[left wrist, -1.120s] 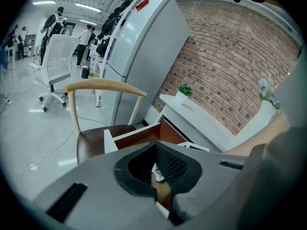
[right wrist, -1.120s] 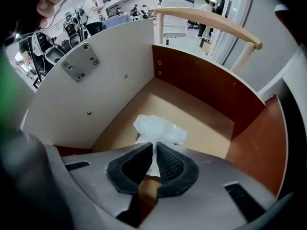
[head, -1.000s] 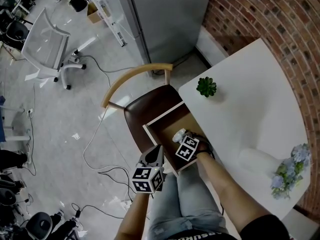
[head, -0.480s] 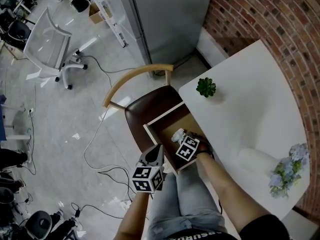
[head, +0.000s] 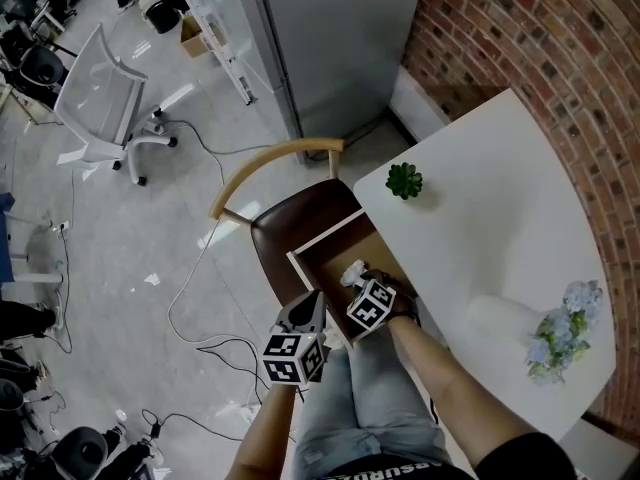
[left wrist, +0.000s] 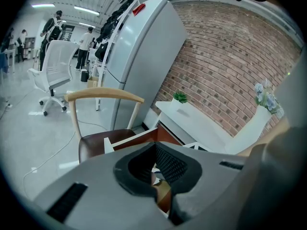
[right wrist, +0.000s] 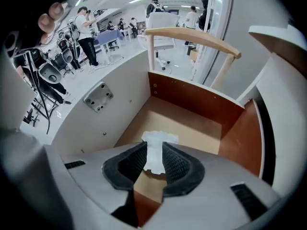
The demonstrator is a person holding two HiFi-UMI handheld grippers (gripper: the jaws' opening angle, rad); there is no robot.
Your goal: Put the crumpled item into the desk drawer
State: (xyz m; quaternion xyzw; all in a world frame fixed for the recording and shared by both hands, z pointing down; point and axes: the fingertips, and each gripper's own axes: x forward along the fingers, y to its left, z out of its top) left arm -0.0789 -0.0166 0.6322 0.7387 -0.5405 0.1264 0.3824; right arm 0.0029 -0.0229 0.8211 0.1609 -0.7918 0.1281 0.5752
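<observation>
Lowering the right gripper (right wrist: 154, 161) deeper seems wise before letting go: it is clamped on the white crumpled paper strip (right wrist: 157, 140) above the open brown wooden desk drawer (right wrist: 192, 123). The strip's long axis runs along the jaws, its flared end pointing at the drawer's back wall. The left gripper (left wrist: 152, 164) is closed on nothing.

Both bare forearms reached forward and down from the body. The right gripper (head: 356, 281) was out ahead, its jaws pinched on the crumpled item (right wrist: 154, 150), its marker cube tilted. The left gripper (head: 305, 313) hung back beside the knees, its jaws closed against each other.
</observation>
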